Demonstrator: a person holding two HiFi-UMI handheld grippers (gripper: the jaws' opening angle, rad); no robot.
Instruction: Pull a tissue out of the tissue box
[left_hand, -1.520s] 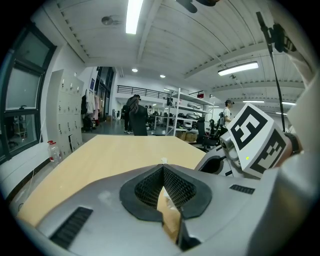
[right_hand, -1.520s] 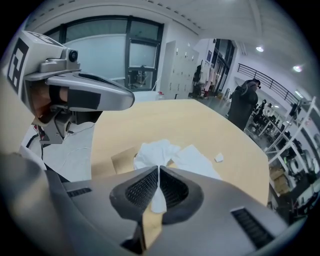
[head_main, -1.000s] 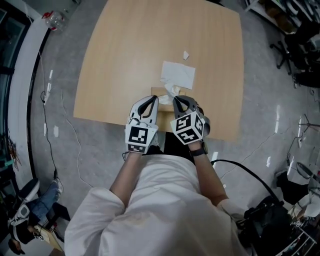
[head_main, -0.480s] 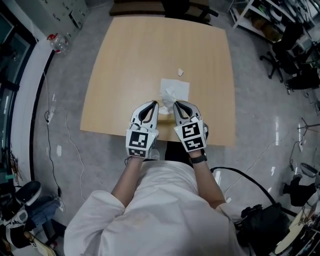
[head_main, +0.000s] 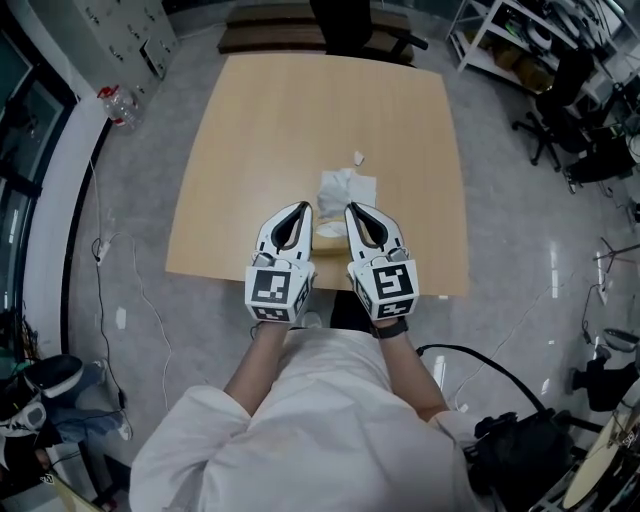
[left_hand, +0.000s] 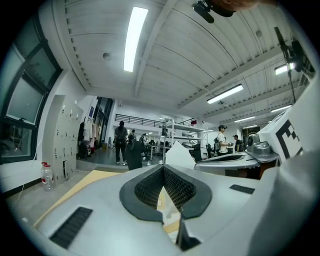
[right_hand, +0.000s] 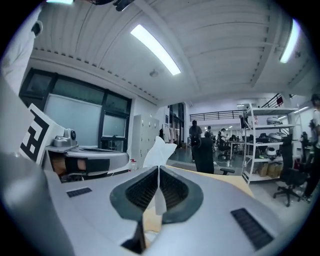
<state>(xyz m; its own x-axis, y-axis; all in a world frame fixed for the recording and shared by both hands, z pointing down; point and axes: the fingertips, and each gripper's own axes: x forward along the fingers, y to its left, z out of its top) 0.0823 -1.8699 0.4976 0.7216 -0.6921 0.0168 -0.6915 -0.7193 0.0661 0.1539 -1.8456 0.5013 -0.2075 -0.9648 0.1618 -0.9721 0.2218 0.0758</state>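
Risk lies in the tissue box (head_main: 329, 231) lifting or the sheet tearing: above the box the right gripper (right_hand: 159, 170) pinches the tissue (right_hand: 160, 146), while the left gripper (left_hand: 162, 169), also above it, jaws pressed together on nothing visible, leaves the box unheld

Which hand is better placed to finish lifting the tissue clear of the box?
Right. The right tongs are shut on the tissue, which sticks up past their tips. The left tongs are shut on nothing beside them, so they would probably have to open and regrip.
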